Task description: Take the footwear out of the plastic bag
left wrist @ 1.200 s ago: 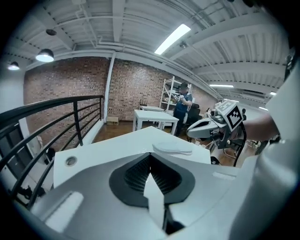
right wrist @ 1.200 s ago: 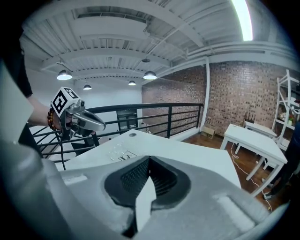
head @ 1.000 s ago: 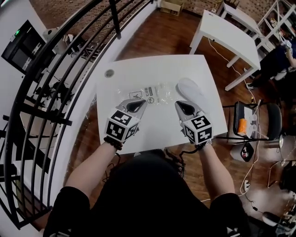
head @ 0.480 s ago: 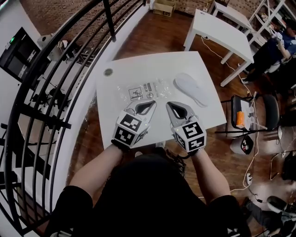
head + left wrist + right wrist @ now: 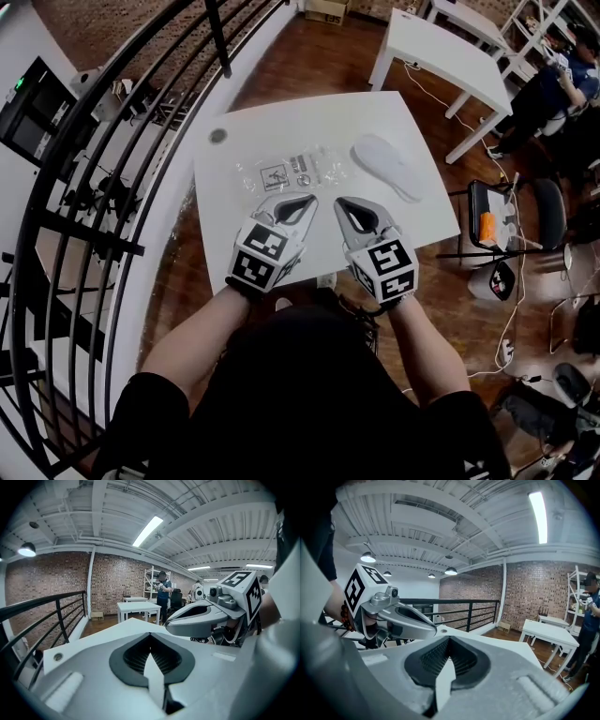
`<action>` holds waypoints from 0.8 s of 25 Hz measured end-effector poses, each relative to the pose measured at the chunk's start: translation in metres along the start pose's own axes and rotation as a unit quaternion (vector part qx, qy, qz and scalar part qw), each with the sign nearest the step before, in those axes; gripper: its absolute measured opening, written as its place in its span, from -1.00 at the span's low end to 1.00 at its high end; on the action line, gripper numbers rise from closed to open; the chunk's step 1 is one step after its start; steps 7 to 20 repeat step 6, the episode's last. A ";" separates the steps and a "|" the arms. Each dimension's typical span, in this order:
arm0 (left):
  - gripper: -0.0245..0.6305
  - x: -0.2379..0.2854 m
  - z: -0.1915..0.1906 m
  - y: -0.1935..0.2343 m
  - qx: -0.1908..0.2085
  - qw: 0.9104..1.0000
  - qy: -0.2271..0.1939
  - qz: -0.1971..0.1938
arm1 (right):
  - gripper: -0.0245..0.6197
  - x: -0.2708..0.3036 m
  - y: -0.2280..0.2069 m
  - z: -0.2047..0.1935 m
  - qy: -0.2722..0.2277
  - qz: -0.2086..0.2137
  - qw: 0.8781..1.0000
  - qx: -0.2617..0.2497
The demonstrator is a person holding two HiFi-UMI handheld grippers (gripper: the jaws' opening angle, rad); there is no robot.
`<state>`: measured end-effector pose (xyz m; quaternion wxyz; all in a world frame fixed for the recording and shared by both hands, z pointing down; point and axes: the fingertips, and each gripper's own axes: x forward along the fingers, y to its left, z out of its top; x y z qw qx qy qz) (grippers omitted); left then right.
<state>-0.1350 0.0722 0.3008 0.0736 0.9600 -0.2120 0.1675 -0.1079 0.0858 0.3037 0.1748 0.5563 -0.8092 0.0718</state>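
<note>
Obs.: clear plastic bag [image 5: 292, 174] lies flat on the white table [image 5: 281, 117], printed labels facing up. It looks collapsed; cannot tell whether anything remains inside.

Footwear [image 5: 385, 167]: one white slipper-shaped piece, just right of the bag, outside it, apart from the film, resting flat on the table. Judged from this layout, removal looks complete for this piece.

Left gripper [image 5: 298, 202]: on the near side of the bag, close to its near edge but not on it. Jaws fully together, nothing between them.

Right gripper [image 5: 346, 204]: near side of the bag toward its right end, beside the left gripper, tips angled toward each other. Jaws fully together too, nothing held.

Handling estimate:
- Footwear likely light, soft and floppy; should bend if lifted by one end. Best purchase probably the rim of the foot opening or the heel edge, where a thin lip fits between the pads.
- Bag film likely thin, slick and crinkly; pinch a corner or the open edge, since a flat face gives nothing to bite.
</note>
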 end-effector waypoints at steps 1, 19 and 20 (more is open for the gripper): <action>-0.87 0.000 0.002 0.000 -0.001 1.000 -0.001 0.000 | -0.95 0.000 0.000 0.000 0.000 0.000 1.000 0.000; -0.87 -0.001 -0.001 -0.001 0.003 1.000 0.000 0.002 | -0.95 -0.001 0.001 -0.001 0.001 0.000 1.000 -0.001; -0.87 -0.001 -0.001 -0.001 0.003 1.000 0.000 0.002 | -0.95 -0.001 0.001 -0.001 0.001 0.000 1.000 -0.001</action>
